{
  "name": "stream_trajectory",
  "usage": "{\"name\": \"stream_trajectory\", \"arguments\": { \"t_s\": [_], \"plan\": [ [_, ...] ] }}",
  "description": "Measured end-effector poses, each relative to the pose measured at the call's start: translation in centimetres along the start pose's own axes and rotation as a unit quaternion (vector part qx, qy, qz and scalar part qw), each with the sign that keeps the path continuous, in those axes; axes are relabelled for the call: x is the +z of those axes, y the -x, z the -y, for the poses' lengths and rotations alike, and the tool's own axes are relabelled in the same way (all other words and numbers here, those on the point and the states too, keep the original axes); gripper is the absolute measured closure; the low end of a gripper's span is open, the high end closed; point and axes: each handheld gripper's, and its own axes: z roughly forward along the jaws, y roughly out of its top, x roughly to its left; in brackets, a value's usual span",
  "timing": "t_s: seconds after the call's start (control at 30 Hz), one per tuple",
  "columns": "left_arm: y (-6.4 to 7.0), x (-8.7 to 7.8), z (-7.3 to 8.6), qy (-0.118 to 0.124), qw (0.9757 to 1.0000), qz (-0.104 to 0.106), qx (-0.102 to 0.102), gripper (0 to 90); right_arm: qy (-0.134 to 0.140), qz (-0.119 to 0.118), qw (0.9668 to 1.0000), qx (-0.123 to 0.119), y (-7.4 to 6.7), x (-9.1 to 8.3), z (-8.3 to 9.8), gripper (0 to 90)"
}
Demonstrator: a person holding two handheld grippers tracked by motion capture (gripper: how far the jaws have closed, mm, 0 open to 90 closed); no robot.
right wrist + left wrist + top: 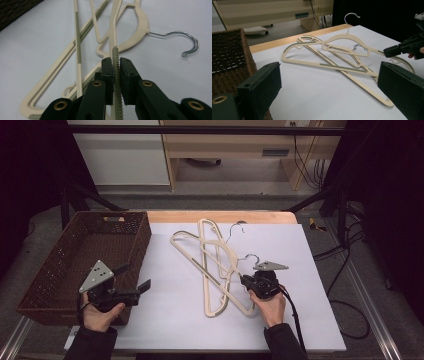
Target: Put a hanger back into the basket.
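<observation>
Here, right gripper [116,65] clamps hanger [113,35] — left gripper [329,82] agape.

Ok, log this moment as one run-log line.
right gripper: shut on hanger ridged bar | left gripper: open, beside basket, holding nothing | hangers: piled on white board | basket: nothing seen inside

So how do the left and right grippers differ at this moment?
The left gripper is open and holds nothing; the right gripper is shut on a cream hanger. The left hovers beside the wicker basket; the right sits at the hanger pile. Both carry a grey plate on top.
</observation>
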Motion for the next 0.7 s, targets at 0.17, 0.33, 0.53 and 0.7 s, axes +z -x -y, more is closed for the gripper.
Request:
{"name": "stream_trajectory", "arguments": {
  "t_s": [0.17, 0.33, 0.53, 0.7],
  "plan": [
    [0.2, 0.2, 0.1, -0.003, 1.0, 0.002, 0.0, 4.9, -0.003, -0.009, 1.0, -0.003, -0.3, 0.0, 0.0, 82.5],
    [0.5, 0.6, 0.0, -0.005, 1.0, 0.007, 0.0, 5.1, -0.005, -0.019, 0.9998, -0.008, -0.4, 0.0, 0.0, 82.6],
    [2.1, 2.3, -1.2, -0.012, 0.9995, 0.028, 0.01, 5.3, -0.001, -0.027, 0.9995, -0.015, -0.7, -0.2, 0.1, 82.7],
    [3.1, 5.1, -2.7, -0.009, 0.9985, 0.053, -0.007, 6.0, 0.0, -0.028, 0.9995, -0.016, -0.9, -0.4, 0.1, 82.8]
  ]
}}
